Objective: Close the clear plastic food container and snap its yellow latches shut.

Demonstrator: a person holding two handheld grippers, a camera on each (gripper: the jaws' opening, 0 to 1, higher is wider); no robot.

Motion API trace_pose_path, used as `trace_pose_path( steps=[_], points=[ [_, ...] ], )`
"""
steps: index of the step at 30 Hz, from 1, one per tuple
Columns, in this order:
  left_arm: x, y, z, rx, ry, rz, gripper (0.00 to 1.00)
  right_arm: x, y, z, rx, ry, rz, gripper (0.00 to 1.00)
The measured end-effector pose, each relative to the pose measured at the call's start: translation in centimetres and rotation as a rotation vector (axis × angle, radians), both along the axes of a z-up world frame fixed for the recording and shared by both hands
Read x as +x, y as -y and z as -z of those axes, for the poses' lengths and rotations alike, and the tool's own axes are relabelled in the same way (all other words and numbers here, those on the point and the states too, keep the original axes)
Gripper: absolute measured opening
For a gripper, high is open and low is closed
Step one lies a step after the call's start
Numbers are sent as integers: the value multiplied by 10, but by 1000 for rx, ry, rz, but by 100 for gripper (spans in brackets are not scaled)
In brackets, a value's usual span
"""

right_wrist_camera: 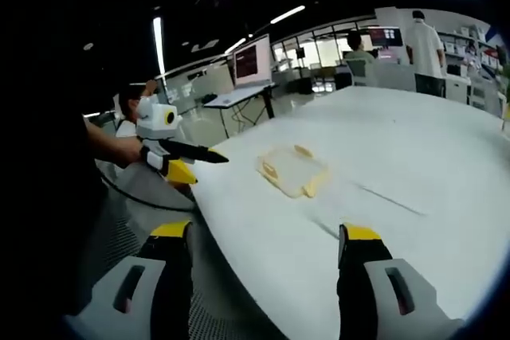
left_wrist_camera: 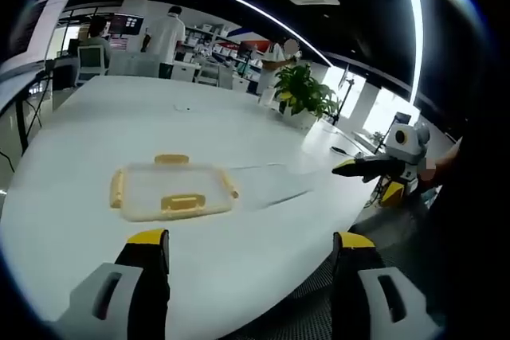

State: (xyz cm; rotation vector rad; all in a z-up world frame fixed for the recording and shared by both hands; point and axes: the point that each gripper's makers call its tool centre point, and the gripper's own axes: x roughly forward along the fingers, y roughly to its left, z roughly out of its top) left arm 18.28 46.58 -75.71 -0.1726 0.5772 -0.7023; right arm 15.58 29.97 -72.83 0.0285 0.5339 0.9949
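Container (left_wrist_camera: pixel 174 191) lying flat on the white surface (left_wrist_camera: pixel 96 117), straight ahead of the left tool (left_wrist_camera: pixel 247 248), well apart; ahead and slightly left of the right tool (right_wrist_camera: pixel 263 244). Both tools spread wide, holding nothing. Long axis running crosswise to the left tool, yellow latches (left_wrist_camera: pixel 182 201) on all sides. Risk, as a guess: light, slippery box skidding away under a one-sided push, latch missed.
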Motion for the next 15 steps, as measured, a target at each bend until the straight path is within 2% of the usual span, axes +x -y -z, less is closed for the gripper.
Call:
trace_pose_path(
  steps=[2, 3, 5, 9, 11, 13, 15],
  points=[
    [2, 0, -1, -22, -5, -21, 89, 4, -1, 1, -11, 6, 4, 70],
    [1, 1, -1, -35, -9, -16, 88, 6, 0, 1, -19, 2, 8, 70],
    [-1, 0, 0, -18, -15, -1, 85, 8, 0, 1, -29, -5, 13, 68],
    [-4, 1, -4, 10, 7, 37, 80, 13, -1, -2, -41, 3, 26, 65],
    [-3, 2, -5, -13, 0, 37, 82, 15, -1, 0, -50, -9, 37, 66],
    [0, 0, -7, -47, -1, 17, 83, 13, -1, 6, -73, -49, 38, 65],
    [1, -1, -9, -47, 8, 14, 83, 14, -4, 2, -60, -18, 34, 66]
  ],
)
